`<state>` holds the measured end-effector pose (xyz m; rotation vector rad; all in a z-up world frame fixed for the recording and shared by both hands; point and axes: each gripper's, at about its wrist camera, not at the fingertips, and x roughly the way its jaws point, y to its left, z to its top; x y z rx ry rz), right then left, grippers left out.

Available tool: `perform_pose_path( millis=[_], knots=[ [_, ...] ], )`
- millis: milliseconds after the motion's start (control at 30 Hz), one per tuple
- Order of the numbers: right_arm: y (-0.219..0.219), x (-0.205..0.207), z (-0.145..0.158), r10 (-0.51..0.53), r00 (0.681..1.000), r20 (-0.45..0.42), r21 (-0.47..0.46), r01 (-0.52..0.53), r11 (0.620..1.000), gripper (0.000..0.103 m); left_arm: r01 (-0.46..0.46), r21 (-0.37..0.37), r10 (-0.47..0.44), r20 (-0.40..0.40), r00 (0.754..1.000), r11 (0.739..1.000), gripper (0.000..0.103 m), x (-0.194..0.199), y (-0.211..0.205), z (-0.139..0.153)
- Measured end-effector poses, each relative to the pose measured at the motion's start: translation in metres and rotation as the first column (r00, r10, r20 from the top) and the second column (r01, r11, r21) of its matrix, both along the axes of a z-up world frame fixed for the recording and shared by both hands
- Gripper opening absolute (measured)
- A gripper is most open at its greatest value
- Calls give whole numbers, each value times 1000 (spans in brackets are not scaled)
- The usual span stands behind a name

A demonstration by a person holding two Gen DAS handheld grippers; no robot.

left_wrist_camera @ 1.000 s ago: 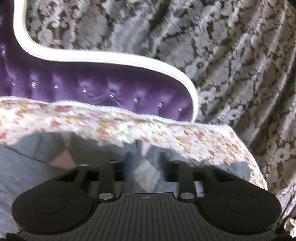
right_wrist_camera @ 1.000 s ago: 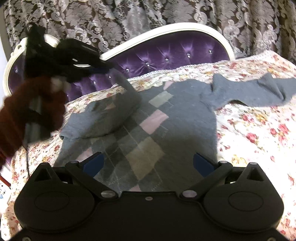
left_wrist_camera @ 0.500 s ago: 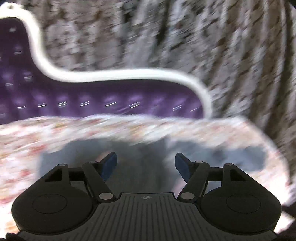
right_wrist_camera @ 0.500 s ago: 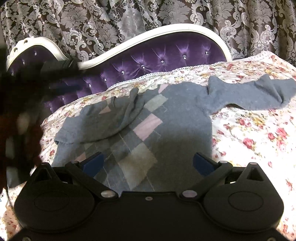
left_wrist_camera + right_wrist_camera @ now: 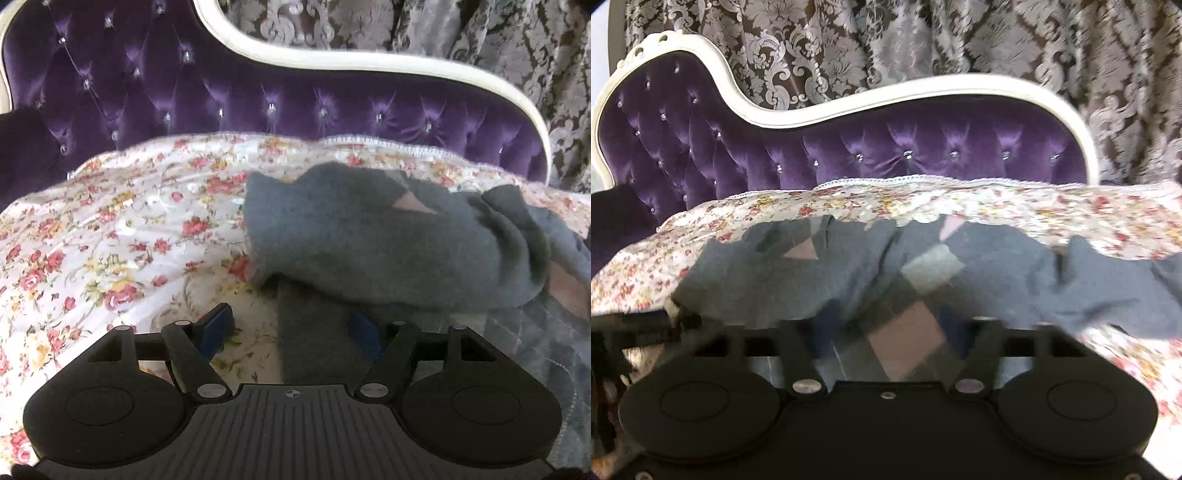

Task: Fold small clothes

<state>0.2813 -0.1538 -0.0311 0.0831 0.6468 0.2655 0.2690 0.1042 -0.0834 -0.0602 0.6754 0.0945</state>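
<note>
Grey argyle sweater [image 5: 388, 243] being spread on floral bedspread [image 5: 110, 240]. Left claw [image 5: 291, 328] opening, hem edge lying between pads, ungripped. Right claw [image 5: 886, 332] closing over sweater body, blurred; grip cannot be told.

No legible txt, labels, brand names or nos. anywhere in either view; nothing readable on any surface.

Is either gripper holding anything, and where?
The left gripper is opening, sweater edge between its jaws, unheld; the right gripper is closing on the patterned front, grip too blurred to confirm.
</note>
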Motion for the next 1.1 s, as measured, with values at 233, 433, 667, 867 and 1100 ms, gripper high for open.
perform_pose_path(
  millis=[233, 433, 667, 867, 1100],
  knots=[
    [12, 49, -5, 5, 1000, -16, 20, -5, 1000, 70, -4, -18, 4, 39, 999, 1000, 73, -7, 4, -10],
    [26, 88, -19, -17, 997, -71, 3, 17, 1000, 70, -6, -20, 7, 48, 999, 1000, 74, -8, 4, -12],
    [29, 116, -34, -30, 992, -126, -35, 26, 999, 33, -5, -28, 7, 51, 999, 1000, 74, -7, 6, -13],
    [-7, 77, -3, -29, 999, -21, 16, 29, 999, 10, -5, -26, 6, 54, 999, 1000, 74, -8, 6, -14],
    [-58, 31, -26, -58, 987, -150, 1, 59, 998, 19, -5, -25, 6, 54, 999, 1000, 74, -7, 6, -14]
  ],
)
